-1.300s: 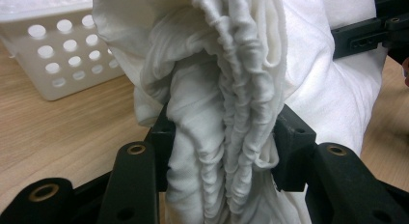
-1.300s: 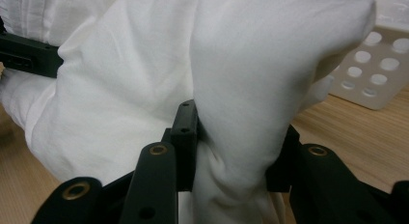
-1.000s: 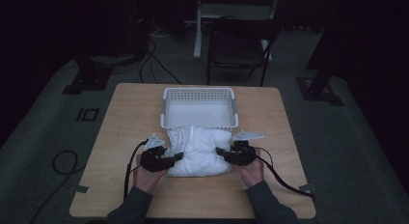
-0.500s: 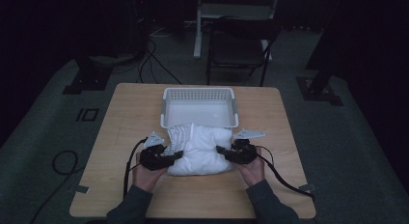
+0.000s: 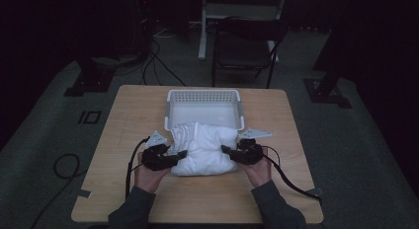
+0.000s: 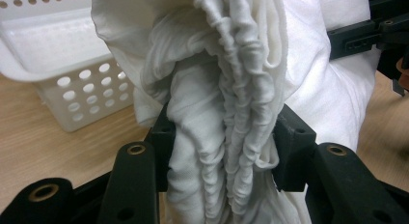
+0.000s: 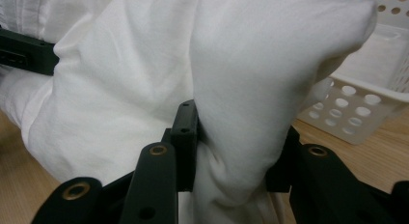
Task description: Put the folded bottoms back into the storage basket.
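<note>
both hand-held grippers, left (image 5: 179,155) and right (image 5: 226,150), clamped on white cloth (image 5: 205,147)

Seen from above in a dim room, a person's two hands hold black claws at either side of a bunched white cloth (image 5: 205,149) on a wooden counter (image 5: 118,135). The left claw (image 5: 179,156) and the right claw (image 5: 227,151) each touch an edge of the cloth. Just behind, a white perforated basket (image 5: 203,95) touches the cloth, and a dark chair (image 5: 244,44) stands beyond the counter.
</note>
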